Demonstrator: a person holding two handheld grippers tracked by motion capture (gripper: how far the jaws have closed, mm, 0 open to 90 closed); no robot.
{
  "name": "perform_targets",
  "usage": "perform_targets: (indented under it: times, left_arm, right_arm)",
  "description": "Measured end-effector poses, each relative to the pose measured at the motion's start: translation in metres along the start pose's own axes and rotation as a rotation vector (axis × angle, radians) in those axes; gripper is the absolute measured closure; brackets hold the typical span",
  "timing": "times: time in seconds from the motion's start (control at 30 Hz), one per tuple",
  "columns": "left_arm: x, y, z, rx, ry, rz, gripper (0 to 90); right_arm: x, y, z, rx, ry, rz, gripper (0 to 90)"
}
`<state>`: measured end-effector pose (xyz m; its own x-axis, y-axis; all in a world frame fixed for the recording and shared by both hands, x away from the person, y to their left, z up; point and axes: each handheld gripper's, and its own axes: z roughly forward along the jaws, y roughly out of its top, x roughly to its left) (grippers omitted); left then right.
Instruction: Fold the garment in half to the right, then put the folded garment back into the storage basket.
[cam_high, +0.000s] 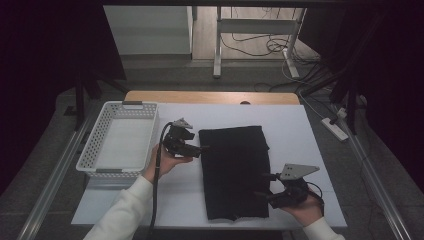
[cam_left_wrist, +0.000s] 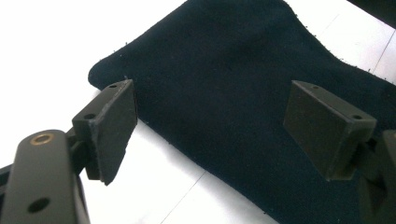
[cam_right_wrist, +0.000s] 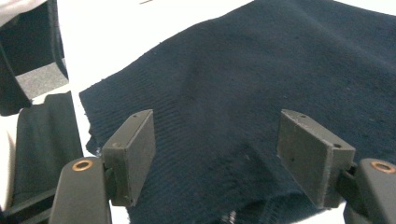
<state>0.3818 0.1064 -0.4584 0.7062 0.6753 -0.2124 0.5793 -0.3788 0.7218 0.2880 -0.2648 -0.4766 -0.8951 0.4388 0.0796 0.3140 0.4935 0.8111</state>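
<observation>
Dark cloth (cam_high: 235, 172) lies flat mid-table, its long axis running from the near edge toward the far one. Left gripper (cam_high: 201, 149) sits at its left edge near the far corner, right gripper (cam_high: 264, 186) over its near right corner; both stand apart, gripping nothing.

The dark cloth (cam_high: 235, 172) is a matt, fine-ribbed knit, slightly fuzzy, with lint specks along its edge; under it the table (cam_high: 300, 125) has a smooth white top with a pale wood strip along its far edge; left of the cloth, the basket (cam_high: 120, 142) is white perforated plastic; the jaw pads over the cloth look matt, dark and rubbery, with brass-coloured rivets.
</observation>
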Motion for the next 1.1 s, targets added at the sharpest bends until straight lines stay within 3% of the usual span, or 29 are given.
perform_targets:
  times: [0.5,0.73,1.1]
  left_arm:
    - [0.007,0.003,0.006,0.005,-0.003,-0.038,15.4]
    - [0.013,0.004,0.015,0.018,-0.009,-0.062,8.7]
    - [0.026,0.005,0.026,0.020,0.006,-0.118,11.2]
  right_arm:
    - [0.007,0.000,0.008,0.027,0.036,-0.036,28.3]
    - [0.008,-0.001,0.009,0.034,0.038,-0.042,28.3]
    - [0.008,-0.002,0.012,0.045,0.053,-0.054,28.3]
